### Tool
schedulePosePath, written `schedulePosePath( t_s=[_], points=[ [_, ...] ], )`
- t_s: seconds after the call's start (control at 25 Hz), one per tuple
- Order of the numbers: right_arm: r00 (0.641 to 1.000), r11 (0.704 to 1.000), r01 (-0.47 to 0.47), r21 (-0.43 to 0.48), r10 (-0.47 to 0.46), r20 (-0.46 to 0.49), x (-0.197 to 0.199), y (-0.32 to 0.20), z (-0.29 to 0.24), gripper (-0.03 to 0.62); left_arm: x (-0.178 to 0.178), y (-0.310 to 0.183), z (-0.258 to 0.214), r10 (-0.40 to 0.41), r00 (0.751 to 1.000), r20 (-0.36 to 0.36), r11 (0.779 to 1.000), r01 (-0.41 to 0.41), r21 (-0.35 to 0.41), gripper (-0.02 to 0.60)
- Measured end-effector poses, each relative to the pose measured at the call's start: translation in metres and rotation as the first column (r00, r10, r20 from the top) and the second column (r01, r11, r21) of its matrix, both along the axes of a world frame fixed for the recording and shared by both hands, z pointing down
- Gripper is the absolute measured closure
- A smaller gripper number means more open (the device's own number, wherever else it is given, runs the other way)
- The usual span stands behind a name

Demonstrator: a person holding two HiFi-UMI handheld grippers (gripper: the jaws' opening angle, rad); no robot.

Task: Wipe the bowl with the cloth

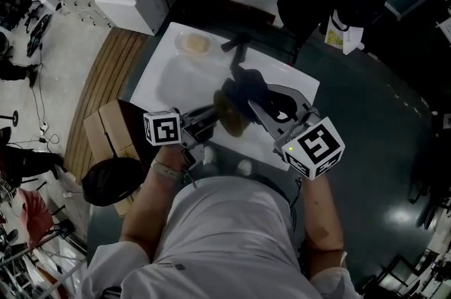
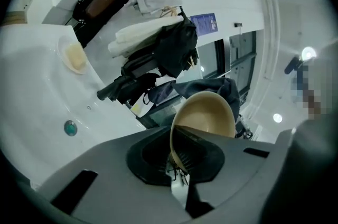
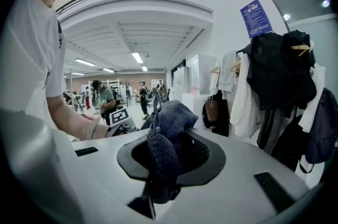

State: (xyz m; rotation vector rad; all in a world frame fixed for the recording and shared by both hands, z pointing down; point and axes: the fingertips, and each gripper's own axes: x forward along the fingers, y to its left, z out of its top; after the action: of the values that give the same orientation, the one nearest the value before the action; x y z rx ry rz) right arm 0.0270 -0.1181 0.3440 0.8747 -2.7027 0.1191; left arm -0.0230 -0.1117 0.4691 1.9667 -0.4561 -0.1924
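Tan bowl [image 2: 203,117] and dark cloth [image 3: 168,133] held above the white table [image 1: 158,79]
My left gripper [image 2: 177,167] clamps the bowl's rim, my right gripper [image 3: 156,180] pinches the cloth — I should press it into the bowl's hollow and sweep round.

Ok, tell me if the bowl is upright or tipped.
Tipped: the tan bowl is clamped by its rim in the left gripper, its opening facing sideways.
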Motion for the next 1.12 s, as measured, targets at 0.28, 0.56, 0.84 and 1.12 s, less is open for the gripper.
schedulePosePath(
  t_s=[0.28, 0.56, 0.84, 1.12],
  points=[
    [0.997, 0.997, 0.072, -0.035, -0.073, -0.034, -0.018, 0.008, 0.013, 0.505, -0.006, -0.002, -0.002, -0.032, 0.999, -0.034, 0.999, 0.031, -0.026, 0.563],
    [0.996, 0.994, 0.086, -0.063, -0.086, 0.009, -0.021, 0.017, 0.016, 0.505, -0.021, -0.013, 0.001, -0.124, 0.983, -0.138, 0.986, 0.107, -0.127, 0.563],
    [0.992, 0.987, 0.120, -0.111, -0.113, 0.062, -0.027, 0.029, 0.024, 0.505, -0.031, -0.026, -0.011, -0.186, 0.947, -0.260, 0.976, 0.147, -0.163, 0.563],
    [0.989, 0.976, 0.147, -0.162, -0.141, 0.048, -0.035, 0.039, 0.047, 0.505, -0.033, -0.031, -0.033, -0.188, 0.897, -0.400, 0.978, 0.133, -0.160, 0.563]
  ],
)
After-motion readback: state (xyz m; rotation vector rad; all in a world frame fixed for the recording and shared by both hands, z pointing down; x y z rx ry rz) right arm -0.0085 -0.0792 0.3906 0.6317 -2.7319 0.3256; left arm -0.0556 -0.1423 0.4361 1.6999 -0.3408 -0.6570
